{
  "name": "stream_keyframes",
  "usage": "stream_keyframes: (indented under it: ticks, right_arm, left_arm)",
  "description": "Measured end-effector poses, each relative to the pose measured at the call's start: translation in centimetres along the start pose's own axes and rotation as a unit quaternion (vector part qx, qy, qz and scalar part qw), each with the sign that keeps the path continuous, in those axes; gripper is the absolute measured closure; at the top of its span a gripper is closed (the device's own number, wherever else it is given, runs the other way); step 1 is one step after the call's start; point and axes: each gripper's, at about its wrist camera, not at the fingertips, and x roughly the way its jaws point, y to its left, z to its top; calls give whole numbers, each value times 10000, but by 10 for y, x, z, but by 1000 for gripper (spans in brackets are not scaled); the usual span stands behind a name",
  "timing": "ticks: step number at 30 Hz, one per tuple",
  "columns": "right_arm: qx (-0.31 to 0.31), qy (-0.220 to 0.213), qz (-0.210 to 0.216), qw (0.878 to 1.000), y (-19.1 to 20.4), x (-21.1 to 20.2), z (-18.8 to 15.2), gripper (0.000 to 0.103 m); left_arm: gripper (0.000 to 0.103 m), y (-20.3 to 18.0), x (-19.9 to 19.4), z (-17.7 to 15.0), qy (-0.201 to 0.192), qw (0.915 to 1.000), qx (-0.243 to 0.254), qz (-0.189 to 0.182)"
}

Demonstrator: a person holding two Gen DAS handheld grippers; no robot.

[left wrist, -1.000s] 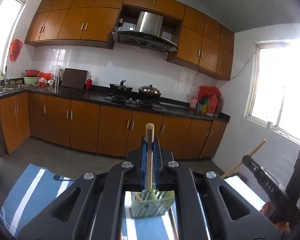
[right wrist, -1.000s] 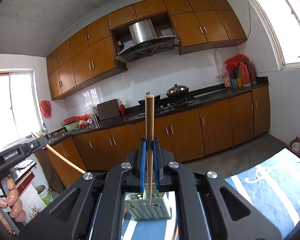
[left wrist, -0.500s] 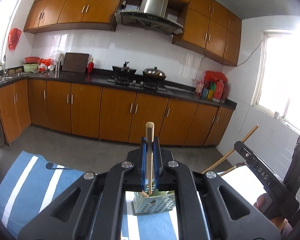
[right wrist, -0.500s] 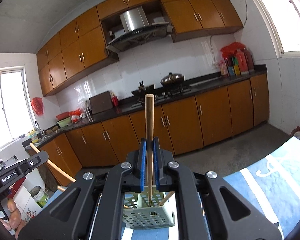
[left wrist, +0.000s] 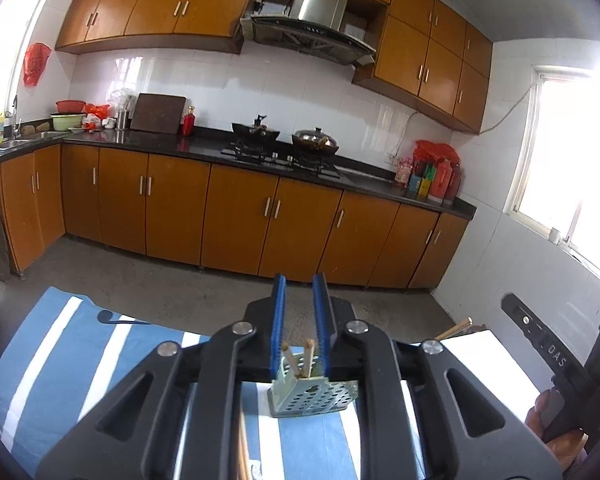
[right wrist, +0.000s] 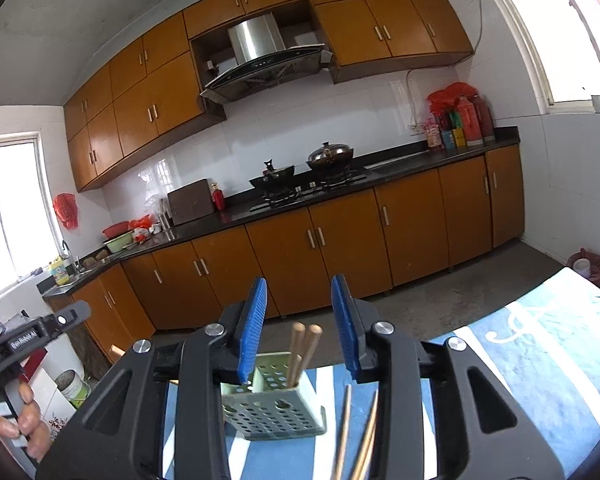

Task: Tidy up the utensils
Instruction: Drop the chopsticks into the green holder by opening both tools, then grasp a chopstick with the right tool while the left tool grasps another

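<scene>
Both your grippers have just been opening, and nothing sits between the fingers of either. Your left gripper [left wrist: 300, 316] hangs released above the pale green perforated holder [left wrist: 312, 394], and your right gripper [right wrist: 300, 328] stands wider apart over the same holder [right wrist: 272, 404]. Two wooden chopsticks [right wrist: 302, 354] stand tilted inside the holder, their tops touching. The holder rests on the blue-and-white striped cloth [right wrist: 548, 364] covering the tabletop. Just right of it lie slim metal utensil handles [right wrist: 360, 436], blurred beneath your right gripper.
</scene>
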Motion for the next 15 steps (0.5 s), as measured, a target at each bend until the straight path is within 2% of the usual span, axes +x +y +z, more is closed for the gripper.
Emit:
stream_keyframes:
  ticks: [3, 6, 9, 12, 15]
  right_arm:
    - [-14, 202, -309, 9993, -16, -11, -12, 68]
    - [-57, 698, -682, 9952, -36, -8, -37, 68]
    - [24, 1428, -947, 9852, -57, 10, -75, 68]
    - [329, 2205, -879, 9709, -72, 33, -115, 70]
    - [347, 2737, -708, 9586, -66, 52, -148, 75]
  left_arm:
    - [77, 11, -20, -9, -49, 9998, 57, 172]
    - [74, 31, -33, -31, 118, 9991, 89, 392]
    - [73, 53, -31, -59, 529, 9961, 149, 685]
    - [73, 79, -19, -93, 1072, 9901, 50, 904]
    - [73, 97, -9, -123, 1523, 9828, -81, 1045]
